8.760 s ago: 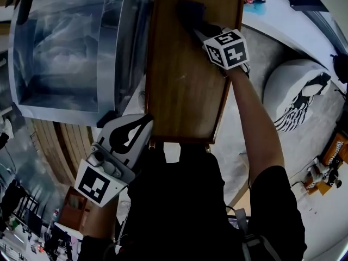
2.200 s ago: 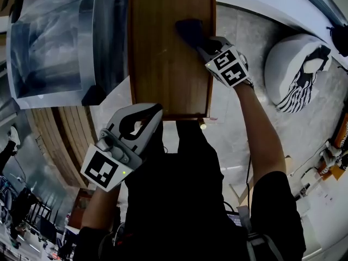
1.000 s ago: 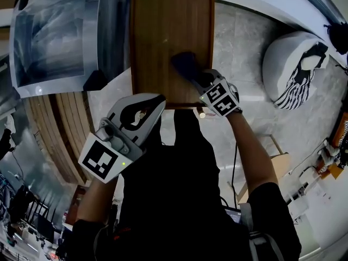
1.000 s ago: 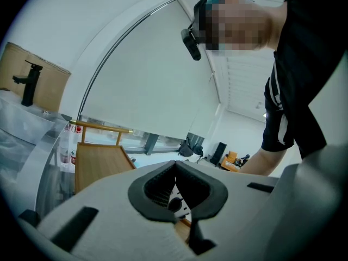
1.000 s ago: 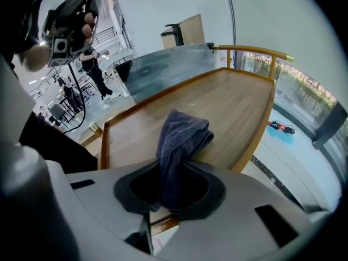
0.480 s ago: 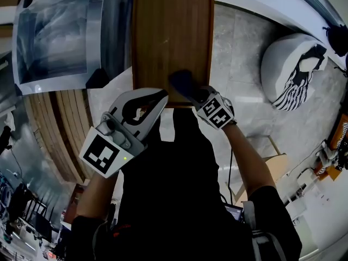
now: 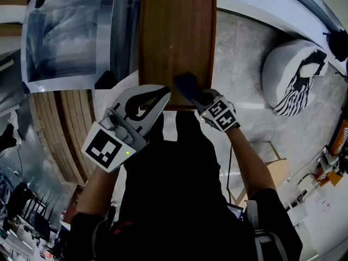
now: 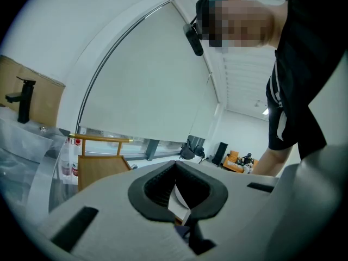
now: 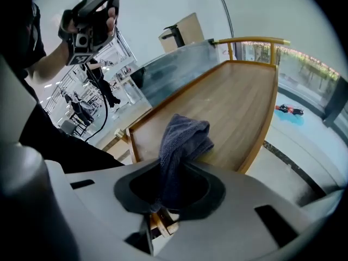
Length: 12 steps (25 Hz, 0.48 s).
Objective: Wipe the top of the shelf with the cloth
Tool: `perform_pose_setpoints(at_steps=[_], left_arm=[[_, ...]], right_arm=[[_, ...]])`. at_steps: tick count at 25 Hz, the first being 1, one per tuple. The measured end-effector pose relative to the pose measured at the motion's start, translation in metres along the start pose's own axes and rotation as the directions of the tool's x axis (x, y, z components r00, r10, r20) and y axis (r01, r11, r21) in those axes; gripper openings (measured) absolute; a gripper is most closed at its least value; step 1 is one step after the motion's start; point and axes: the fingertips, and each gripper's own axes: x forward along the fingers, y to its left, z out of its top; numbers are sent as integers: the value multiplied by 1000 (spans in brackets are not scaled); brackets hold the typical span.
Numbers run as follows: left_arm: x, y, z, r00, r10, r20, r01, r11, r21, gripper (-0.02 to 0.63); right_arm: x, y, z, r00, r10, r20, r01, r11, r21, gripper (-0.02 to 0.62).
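At shelf (image 7: 174, 31) near edge: right tongs (image 7: 196, 95) clamp dark cloth (image 7: 185, 84), underside hidden; left tongs (image 7: 159, 94) apparently closed, empty.

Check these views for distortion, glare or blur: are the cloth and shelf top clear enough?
Head view: edges bend like a fisheye, but the cloth and shelf top are sharp, the cloth nearly black. Right gripper view: dark rounded corners, cloth weave crisp, even light. Left gripper view: bright backdrop, a mosaic patch, little of the shelf.
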Motion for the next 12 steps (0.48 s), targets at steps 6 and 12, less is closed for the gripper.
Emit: perform_pose_setpoints(at_steps=[6,12], left_arm=[[-3,8,18,1000,15,12,-15,1000,13,20],[-8,17,42,999,28,37,-30,999,44,20]], right_arm=[[-26,-5,33,998,-34,58,35,999,-16,72],[-51,-13,68,988,-88,127,88,996,10,72]])
